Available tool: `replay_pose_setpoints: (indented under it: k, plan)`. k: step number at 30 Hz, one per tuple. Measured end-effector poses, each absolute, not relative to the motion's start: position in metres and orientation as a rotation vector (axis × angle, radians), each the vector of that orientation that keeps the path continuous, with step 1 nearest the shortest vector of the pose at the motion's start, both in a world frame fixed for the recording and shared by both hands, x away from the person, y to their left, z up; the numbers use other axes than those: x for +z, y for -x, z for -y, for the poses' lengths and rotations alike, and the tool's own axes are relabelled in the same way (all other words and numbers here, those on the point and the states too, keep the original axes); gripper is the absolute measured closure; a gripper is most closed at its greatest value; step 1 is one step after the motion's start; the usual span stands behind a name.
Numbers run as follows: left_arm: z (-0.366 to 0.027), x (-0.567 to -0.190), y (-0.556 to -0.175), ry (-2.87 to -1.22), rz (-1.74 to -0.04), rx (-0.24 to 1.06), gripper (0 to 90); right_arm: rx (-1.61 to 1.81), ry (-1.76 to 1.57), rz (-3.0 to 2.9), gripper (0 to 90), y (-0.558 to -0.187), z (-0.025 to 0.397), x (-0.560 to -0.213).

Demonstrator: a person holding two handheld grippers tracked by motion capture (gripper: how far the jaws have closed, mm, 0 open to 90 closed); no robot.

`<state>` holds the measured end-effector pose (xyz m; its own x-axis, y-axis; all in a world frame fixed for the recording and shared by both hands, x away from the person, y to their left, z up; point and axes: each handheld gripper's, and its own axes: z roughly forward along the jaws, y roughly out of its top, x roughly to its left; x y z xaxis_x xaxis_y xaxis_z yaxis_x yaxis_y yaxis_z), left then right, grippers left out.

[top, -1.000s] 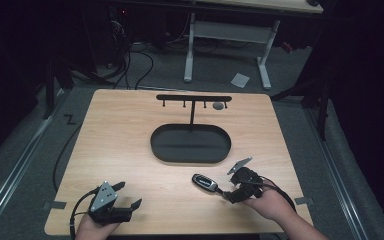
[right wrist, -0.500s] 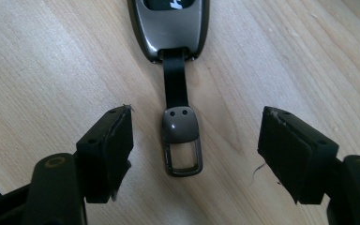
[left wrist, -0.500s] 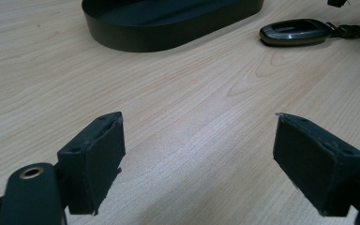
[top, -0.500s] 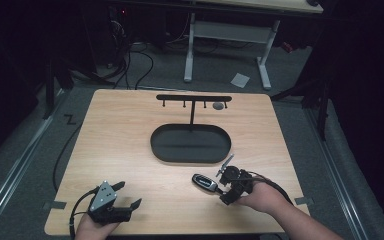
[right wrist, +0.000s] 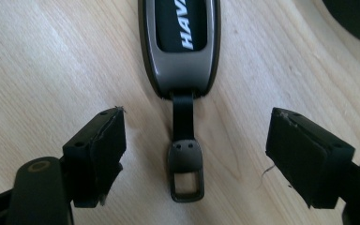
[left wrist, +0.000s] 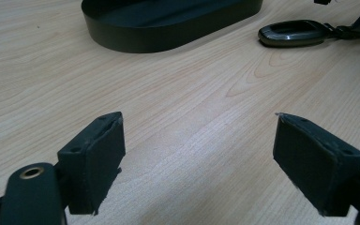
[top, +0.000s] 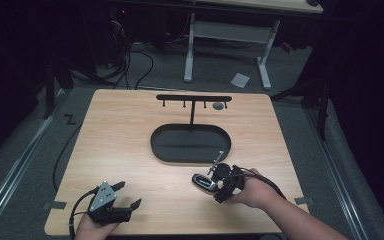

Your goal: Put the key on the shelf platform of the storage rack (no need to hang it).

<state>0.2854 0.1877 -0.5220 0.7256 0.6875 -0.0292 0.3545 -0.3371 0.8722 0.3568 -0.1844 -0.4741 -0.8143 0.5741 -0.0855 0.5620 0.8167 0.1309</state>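
Pale wood-grain worktop point(top: 130, 150) is carrying everything. At its near edge the left hand-held gripper point(top: 125, 195) is resting with jaws spread, nothing between them. Right of it, the right hand-held gripper point(right wrist: 192, 154) is sitting with jaws spread either side of the strap loop of a grey-and-black car key fob point(right wrist: 180, 47). Farther off, a black oval tray point(top: 190, 143) with a hook rack point(top: 194, 98) is standing.

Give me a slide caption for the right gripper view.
Open right gripper straddles the key fob strap on the wooden table.
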Motion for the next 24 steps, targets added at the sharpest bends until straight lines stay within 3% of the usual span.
replay_pose_setpoints:
  k: [10, 24]
  plan:
    - [-0.188, -0.522, -0.285, -1.948, -0.796, 0.429, 17.7, 0.143, -0.861, -2.922, 30.8, -0.369, 0.164, -0.479]
    - [-0.188, -0.521, -0.285, -1.949, -0.792, 0.427, 17.8, 0.104, -0.837, -2.958, 36.6, -0.381, 0.146, -0.488]
